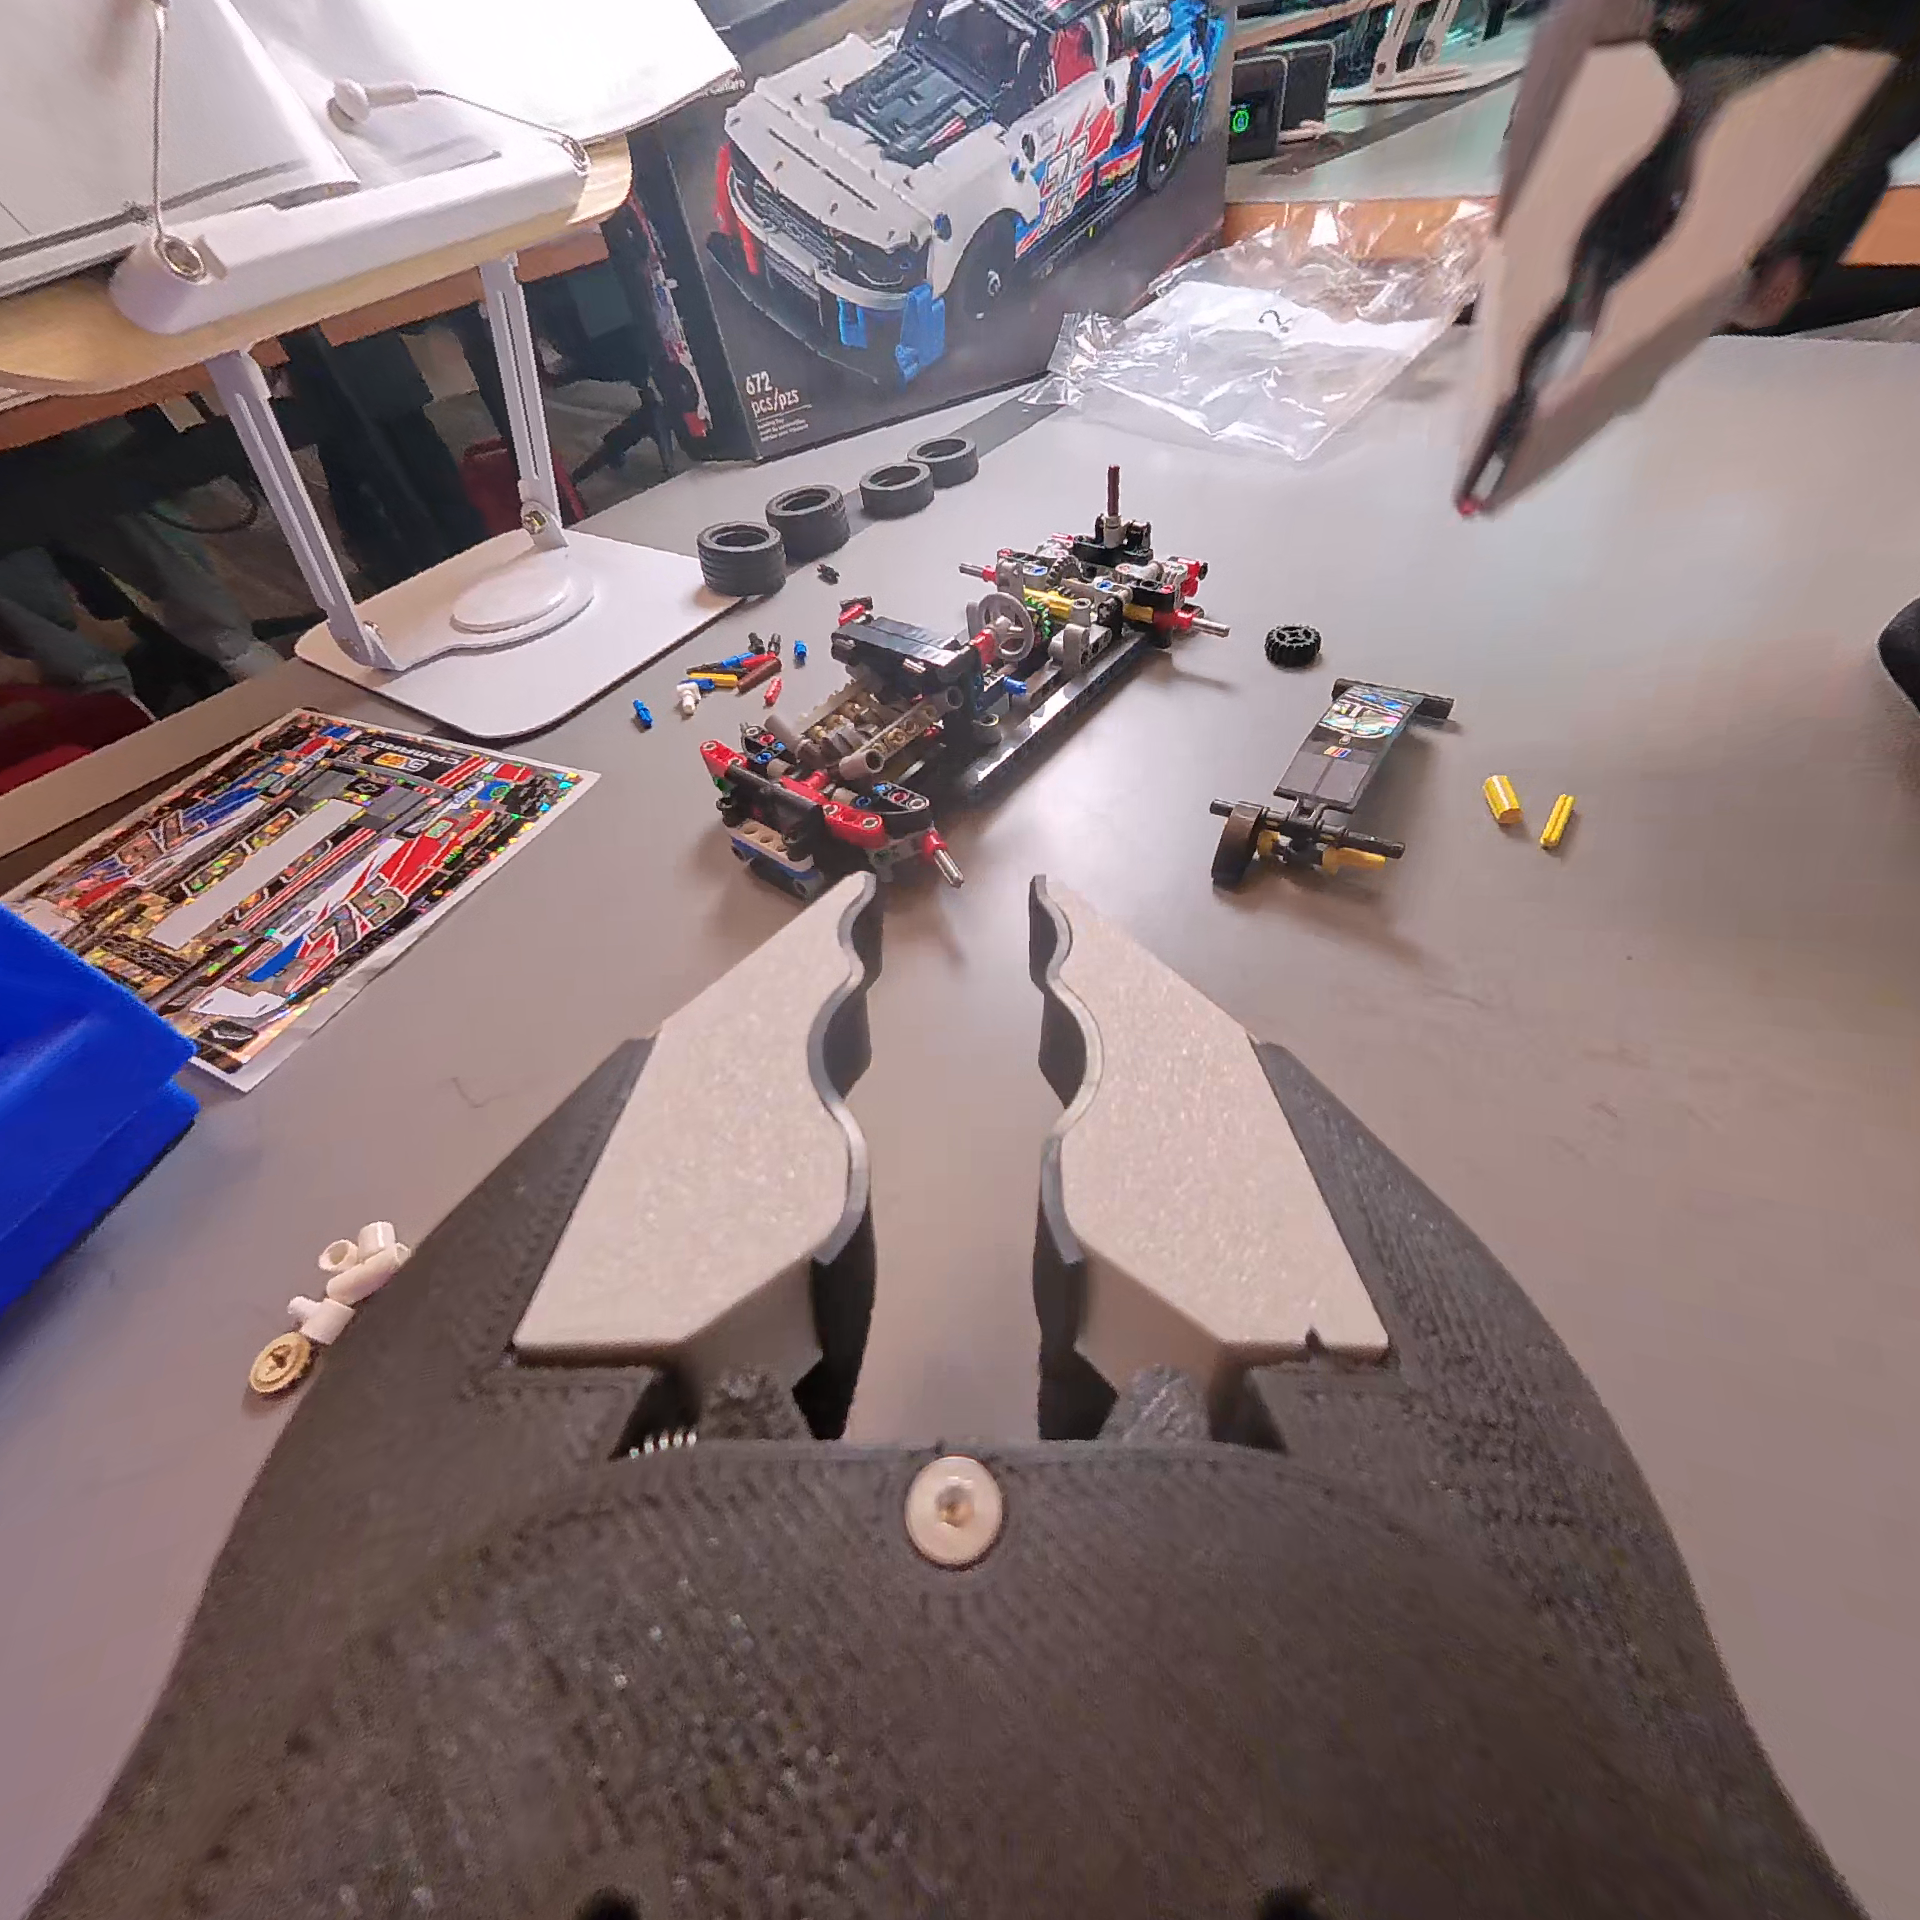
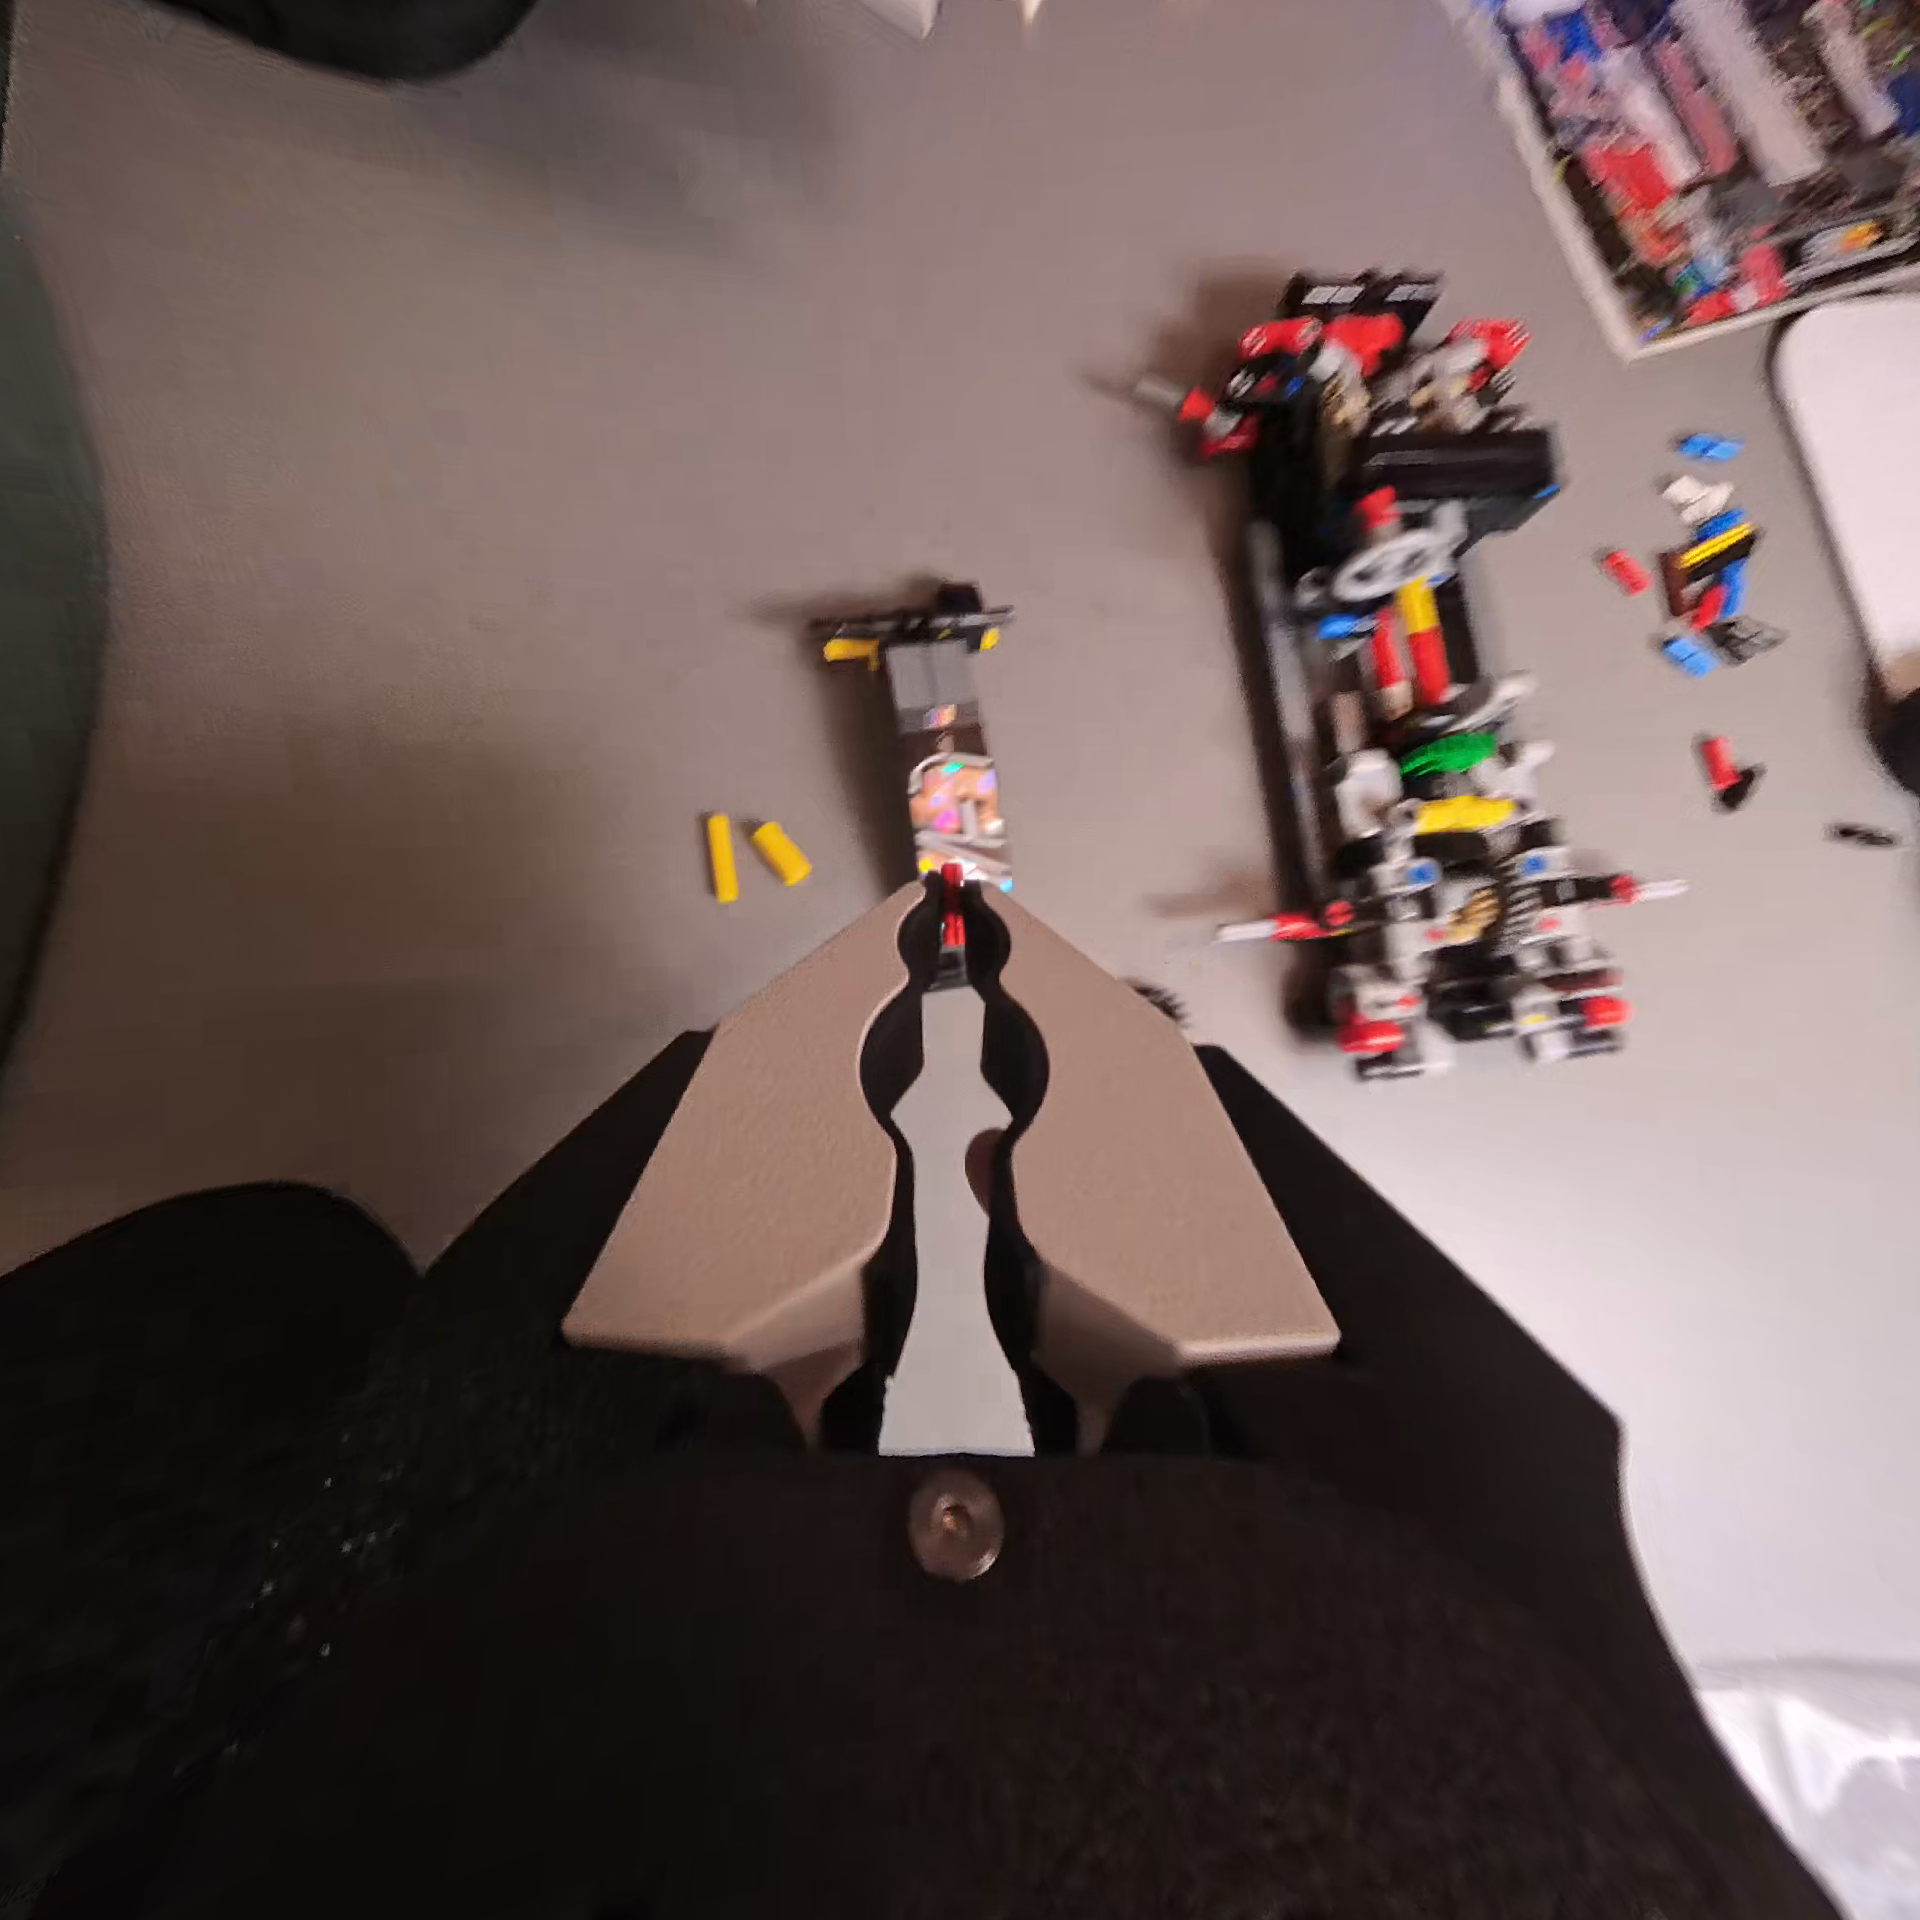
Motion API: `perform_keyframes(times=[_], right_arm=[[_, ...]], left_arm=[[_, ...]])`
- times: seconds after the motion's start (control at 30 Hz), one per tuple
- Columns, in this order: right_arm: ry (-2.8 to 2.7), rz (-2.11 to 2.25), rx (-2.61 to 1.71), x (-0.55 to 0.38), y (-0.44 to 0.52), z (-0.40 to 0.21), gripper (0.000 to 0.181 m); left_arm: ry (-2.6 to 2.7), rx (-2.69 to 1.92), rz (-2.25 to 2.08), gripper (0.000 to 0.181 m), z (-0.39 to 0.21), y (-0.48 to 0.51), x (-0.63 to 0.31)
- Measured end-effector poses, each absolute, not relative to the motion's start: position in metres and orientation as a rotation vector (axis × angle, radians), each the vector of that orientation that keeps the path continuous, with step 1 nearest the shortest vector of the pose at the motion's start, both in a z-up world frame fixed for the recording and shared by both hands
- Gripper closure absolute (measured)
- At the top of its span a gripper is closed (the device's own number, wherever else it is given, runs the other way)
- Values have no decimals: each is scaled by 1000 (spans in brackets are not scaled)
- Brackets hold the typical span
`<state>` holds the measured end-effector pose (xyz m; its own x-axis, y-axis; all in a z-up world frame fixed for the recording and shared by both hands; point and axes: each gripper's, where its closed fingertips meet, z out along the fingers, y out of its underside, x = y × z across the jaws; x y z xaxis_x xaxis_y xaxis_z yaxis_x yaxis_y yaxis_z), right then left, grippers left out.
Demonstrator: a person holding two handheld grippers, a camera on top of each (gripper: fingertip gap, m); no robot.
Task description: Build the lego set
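Right wrist view is pretty blurry, but the right tool (image 2: 951, 914) is clenched on a tiny red peg (image 2: 951, 920) above the grey worktop (image 2: 416, 520). Left tool (image 1: 948, 904) hangs released, holding nothing. Blue plastic bin (image 1: 73, 1081) is cut off, contents hidden.

Four black tyres (image 1: 836, 516) line up in the upper middle of the left wrist view. Two yellow pieces (image 1: 1527, 806) lie at centre right, one black gear (image 1: 1292, 645) above them, and one sticker sheet (image 1: 301, 881) at left.
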<state>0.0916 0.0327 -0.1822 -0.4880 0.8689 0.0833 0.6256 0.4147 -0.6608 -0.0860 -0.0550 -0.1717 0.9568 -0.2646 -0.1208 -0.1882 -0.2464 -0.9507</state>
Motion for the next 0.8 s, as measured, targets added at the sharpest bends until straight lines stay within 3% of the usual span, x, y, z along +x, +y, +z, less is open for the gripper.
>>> perform_keyframes(times=[0.17,0.37,0.8], right_arm=[[-2299,726,-1359,119,9,-231,181],[-2293,657,-1382,126,10,-249,181],[-2154,669,-1328,112,14,-234,172]], left_arm=[[318,-1855,-66,156,-179,-53,-89],[293,-1858,-57,156,-180,-53,-94],[286,-1863,-40,156,-182,-51,-96]])
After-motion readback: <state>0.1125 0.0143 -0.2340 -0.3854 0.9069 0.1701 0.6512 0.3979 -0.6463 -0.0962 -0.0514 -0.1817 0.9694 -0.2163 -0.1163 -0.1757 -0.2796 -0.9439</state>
